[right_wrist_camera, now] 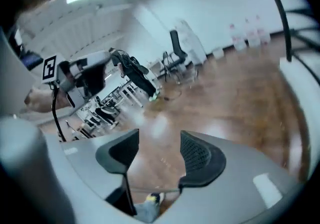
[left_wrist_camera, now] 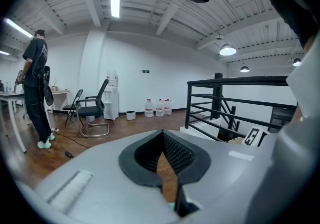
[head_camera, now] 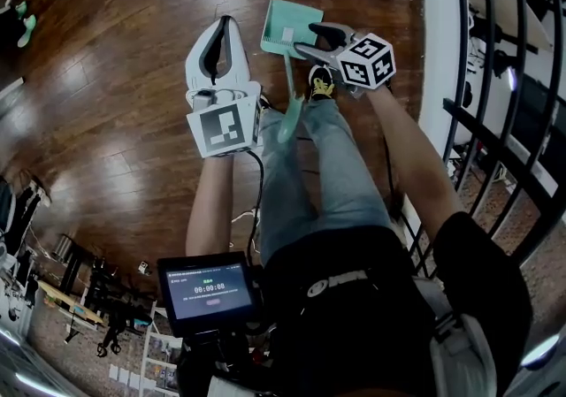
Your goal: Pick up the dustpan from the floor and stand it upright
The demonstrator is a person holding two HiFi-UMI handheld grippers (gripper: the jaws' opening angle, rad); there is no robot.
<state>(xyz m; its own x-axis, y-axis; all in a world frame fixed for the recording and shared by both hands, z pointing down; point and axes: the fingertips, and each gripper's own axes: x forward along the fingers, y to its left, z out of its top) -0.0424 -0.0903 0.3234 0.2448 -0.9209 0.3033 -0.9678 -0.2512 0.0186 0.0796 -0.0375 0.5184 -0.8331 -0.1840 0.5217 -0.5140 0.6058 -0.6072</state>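
The teal dustpan rests with its pan on the wooden floor, and its long handle rises towards me beside my shoe. Neither gripper grips it. My right gripper hovers over the pan's right edge; in the right gripper view its jaws stand apart with only floor between them. My left gripper is to the left of the pan, and its fingertips meet with nothing in them. A teal sliver of the dustpan shows below the left jaws.
A black railing and a white ledge run along the right. My leg and shoe stand right behind the dustpan. Farther off are a standing person, an office chair and water bottles.
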